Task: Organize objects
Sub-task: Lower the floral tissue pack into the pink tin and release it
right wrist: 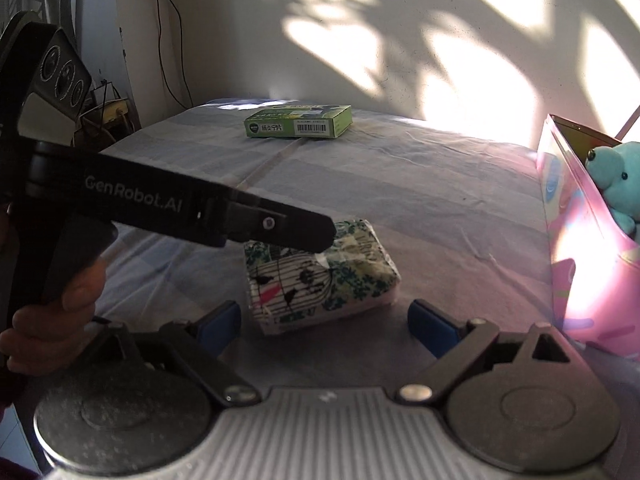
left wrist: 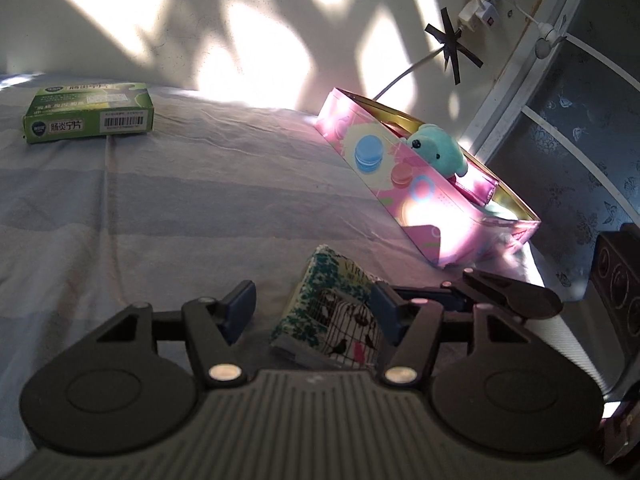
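Note:
A tissue pack printed with birds and a cage lies on the striped bed sheet. My left gripper is open around it, the pack close to the right pad. In the right wrist view the pack lies just ahead of my open right gripper, with the left gripper's black body reaching over it. A green medicine box lies far back on the sheet, also in the right wrist view. A pink box holds a teal plush bear.
The pink box stands at the bed's right edge, next to a white-framed headboard. A power strip and cables hang on the wall. A hand holds the left gripper's handle. Clutter and wires sit beyond the bed's left side.

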Demonstrator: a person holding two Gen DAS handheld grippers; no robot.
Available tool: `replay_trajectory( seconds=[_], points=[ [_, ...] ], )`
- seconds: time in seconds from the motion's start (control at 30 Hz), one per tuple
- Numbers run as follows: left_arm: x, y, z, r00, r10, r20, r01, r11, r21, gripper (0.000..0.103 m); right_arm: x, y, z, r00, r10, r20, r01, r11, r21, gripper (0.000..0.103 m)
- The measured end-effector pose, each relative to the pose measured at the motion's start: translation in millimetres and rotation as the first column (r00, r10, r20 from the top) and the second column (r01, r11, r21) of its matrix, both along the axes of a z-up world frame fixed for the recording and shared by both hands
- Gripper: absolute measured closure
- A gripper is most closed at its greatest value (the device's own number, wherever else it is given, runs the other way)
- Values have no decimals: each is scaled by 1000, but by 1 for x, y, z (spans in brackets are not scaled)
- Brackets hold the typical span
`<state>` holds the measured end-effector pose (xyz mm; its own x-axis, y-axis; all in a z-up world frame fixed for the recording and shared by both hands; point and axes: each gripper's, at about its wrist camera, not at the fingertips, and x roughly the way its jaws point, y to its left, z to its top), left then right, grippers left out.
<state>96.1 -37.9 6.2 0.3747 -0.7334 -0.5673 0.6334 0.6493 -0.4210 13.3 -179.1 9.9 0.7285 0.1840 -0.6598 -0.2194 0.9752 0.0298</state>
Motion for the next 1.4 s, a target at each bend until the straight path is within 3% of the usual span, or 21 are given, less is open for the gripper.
replay_trajectory(
  seconds=[0.07, 0.1, 0.13, 0.27, 0.4, 0.53, 0.7, 0.8, 0.9, 1.13, 1.4],
  points=[
    [-9, -8, 0, 999, 17, 36, -18, 999, 37, 46, 2, 2, 0, 1000, 3, 15, -3, 1000, -5, 27],
    [-13, -13, 4, 999, 6, 42, -8, 999, 50, 47, 1, 0, 2, 1000, 15, 23, -15, 1000, 22, 53],
    [-15, -17, 8, 999, 3, 49, -6, 999, 50, 47, -1, -1, 4, 999, 6, 33, -7, 1000, 24, 58],
    [-15, -38, 40, 995, -46, 87, 47, 999, -9, 47, -19, -22, 23, 987, -56, 149, 54, 998, 14, 57],
    [-13, -85, 71, 983, -133, 130, 141, 989, -54, 47, -36, -62, 47, 954, -165, 251, 164, 986, 26, 57],
    [-17, -142, 82, 954, -227, 196, 235, 972, -19, 46, -48, -105, 58, 909, -282, 307, 288, 957, 24, 56],
    [-11, -205, 72, 932, -299, 207, 292, 954, 64, 43, -46, -152, 58, 874, -395, 282, 396, 917, 56, 52],
    [-6, -225, 65, 942, -234, 242, 199, 967, 161, 39, -38, -168, 50, 832, -462, 306, 490, 871, -17, 34],
    [-5, -221, 65, 947, -188, 259, 145, 973, 177, 36, -47, -183, 47, 829, -480, 287, 490, 871, 42, 34],
    [-22, -204, 74, 930, -78, 360, -21, 964, 264, 35, -67, -191, 43, 812, -520, 263, 494, 854, 165, 34],
    [-48, -177, 72, 902, -8, 431, -132, 946, 295, 31, -81, -180, 54, 798, -535, 277, 498, 845, 195, 34]
  ],
)
